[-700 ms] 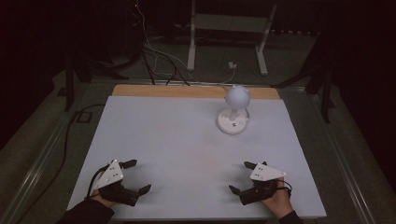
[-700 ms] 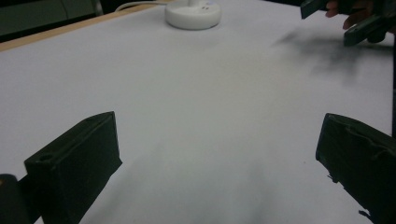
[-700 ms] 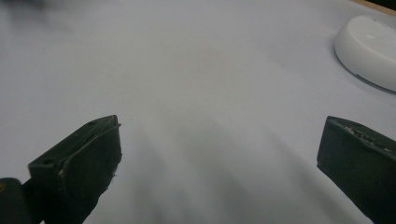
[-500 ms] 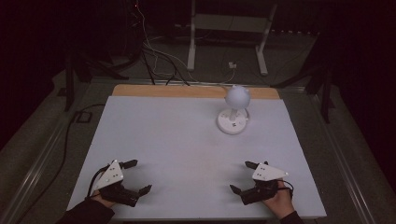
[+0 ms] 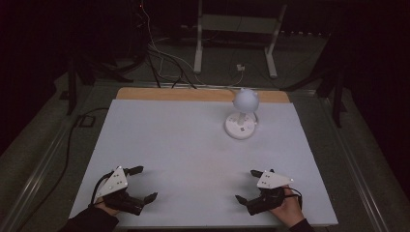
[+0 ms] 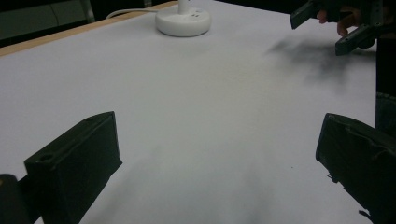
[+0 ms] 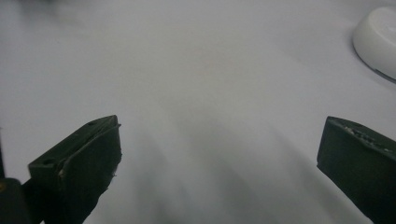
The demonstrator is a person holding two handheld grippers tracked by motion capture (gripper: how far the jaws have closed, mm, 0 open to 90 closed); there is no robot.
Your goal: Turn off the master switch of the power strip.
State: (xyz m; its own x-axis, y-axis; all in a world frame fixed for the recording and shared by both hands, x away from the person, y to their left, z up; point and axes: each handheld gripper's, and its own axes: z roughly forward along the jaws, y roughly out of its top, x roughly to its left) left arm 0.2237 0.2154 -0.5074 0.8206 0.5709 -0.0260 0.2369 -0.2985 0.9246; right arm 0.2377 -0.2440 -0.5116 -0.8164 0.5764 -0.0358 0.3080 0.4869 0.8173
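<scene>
A small white desk lamp (image 5: 242, 113) with a round head stands on its round base (image 6: 183, 21) at the far right of the white table top (image 5: 193, 145). Its base (image 7: 376, 39) also edges into the right gripper view. Near the front left corner, my left gripper (image 5: 143, 183) rests in a hand, jaws wide apart with nothing between them. My right gripper (image 5: 247, 185) lies near the front right, also open and empty, and appears far off in the left gripper view (image 6: 327, 25).
A wooden strip (image 5: 193, 94) runs along the table's far edge. Behind it are cables (image 5: 159, 58) on the floor and a white metal stand (image 5: 234, 29). A black cable (image 5: 72, 135) trails down the left side.
</scene>
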